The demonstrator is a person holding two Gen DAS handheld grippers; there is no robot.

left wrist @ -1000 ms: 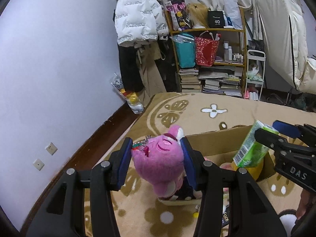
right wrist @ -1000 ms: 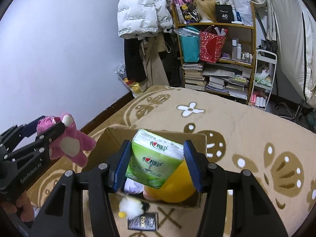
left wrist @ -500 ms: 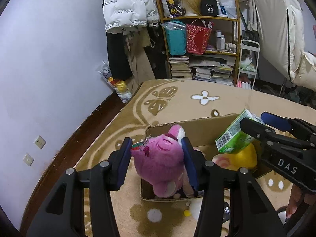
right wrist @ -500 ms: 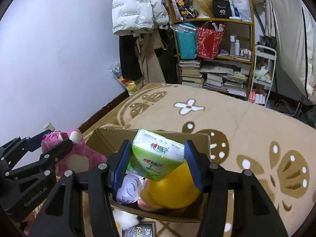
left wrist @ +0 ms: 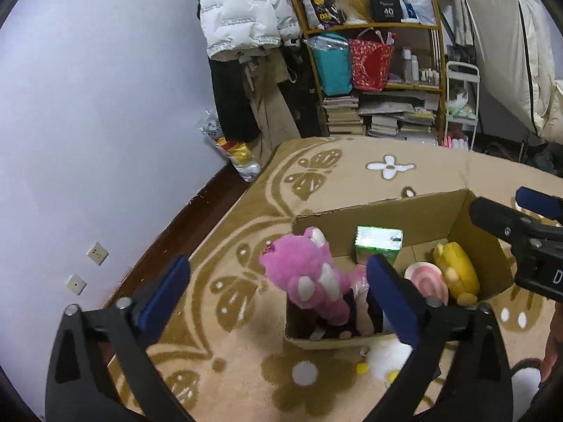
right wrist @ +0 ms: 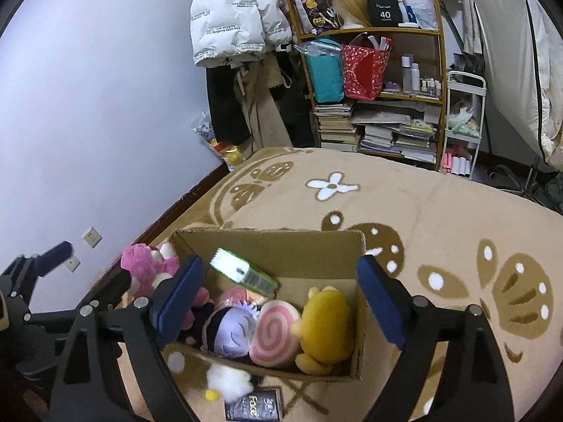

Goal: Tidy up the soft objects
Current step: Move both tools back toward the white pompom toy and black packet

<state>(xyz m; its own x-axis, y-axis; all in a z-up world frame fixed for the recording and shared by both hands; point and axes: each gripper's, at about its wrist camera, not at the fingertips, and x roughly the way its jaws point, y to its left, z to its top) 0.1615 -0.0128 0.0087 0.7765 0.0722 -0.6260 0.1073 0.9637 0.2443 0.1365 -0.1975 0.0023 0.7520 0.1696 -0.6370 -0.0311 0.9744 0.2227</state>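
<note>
An open cardboard box (left wrist: pixel 387 207) (right wrist: pixel 299 246) stands on the patterned rug. My left gripper (left wrist: pixel 278 277) hovers over its left end, its jaws opening wide. A pink plush bear (left wrist: pixel 306 277) (right wrist: pixel 147 267) sits between them, clear of both pads, leaning over the box's left wall. My right gripper (right wrist: pixel 281 274) is above the box, its jaws opening too. A green tissue pack (right wrist: pixel 242 274) (left wrist: pixel 378 246) lies tilted inside the box, free of the pads. A yellow plush (right wrist: pixel 327 327), a pink swirl plush (right wrist: pixel 274 337) and a purple-faced doll (right wrist: pixel 228 330) also lie inside.
A white fluffy toy (right wrist: pixel 225 379) and a black packet (right wrist: pixel 253 404) lie on the rug in front of the box. A crowded bookshelf (right wrist: pixel 373 81) and hanging jackets (right wrist: pixel 239 24) stand at the far wall. The wall (left wrist: pixel 88 105) runs close on the left.
Both grippers have opened wide. The pink bear left the left pads and dropped onto the box's left end. The tissue pack fell from the right pads into the box.
</note>
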